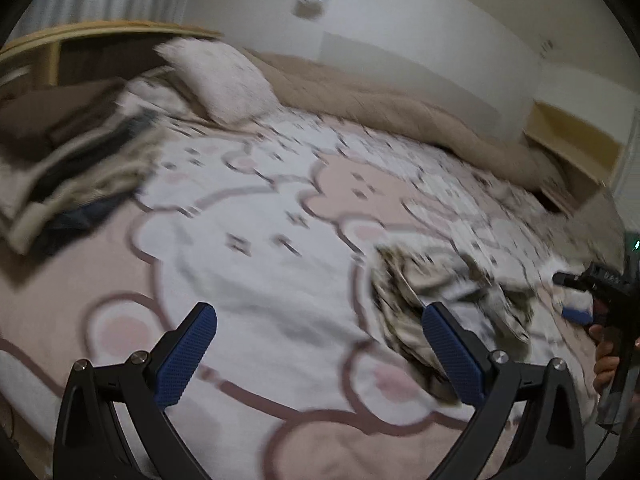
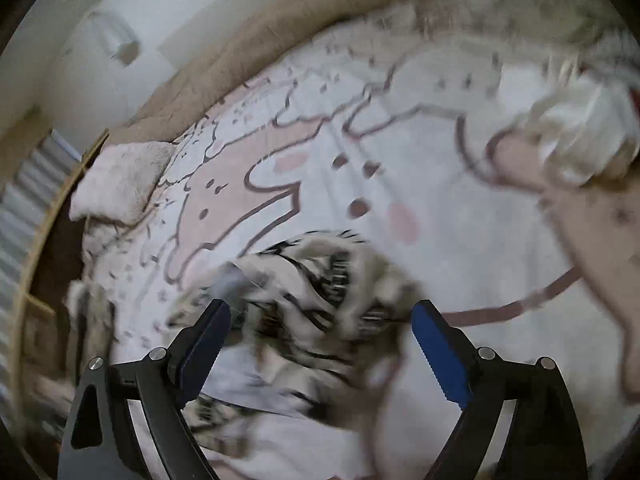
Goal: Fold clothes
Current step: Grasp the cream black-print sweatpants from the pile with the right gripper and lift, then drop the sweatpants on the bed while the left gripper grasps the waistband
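Over at the left edge of the bed [image 1: 280, 280] sits a stack of clothes [image 1: 76, 168], already piled, well apart from the work in hand. The left tool [image 1: 320, 356] hangs above bare bedspread with its jaws spread and nothing between them; the crumpled patterned garment [image 1: 436, 304] lies off to its right, just past its right finger. Further right, the right tool [image 2: 320, 348] is released too, jaws wide, pointing steeply down with the garment directly under and ahead of it, so the right hand looks the nearer one for the next pick. The garment is a bunched heap on the bedspread; through the blur I cannot tell any long axis or which way it points.
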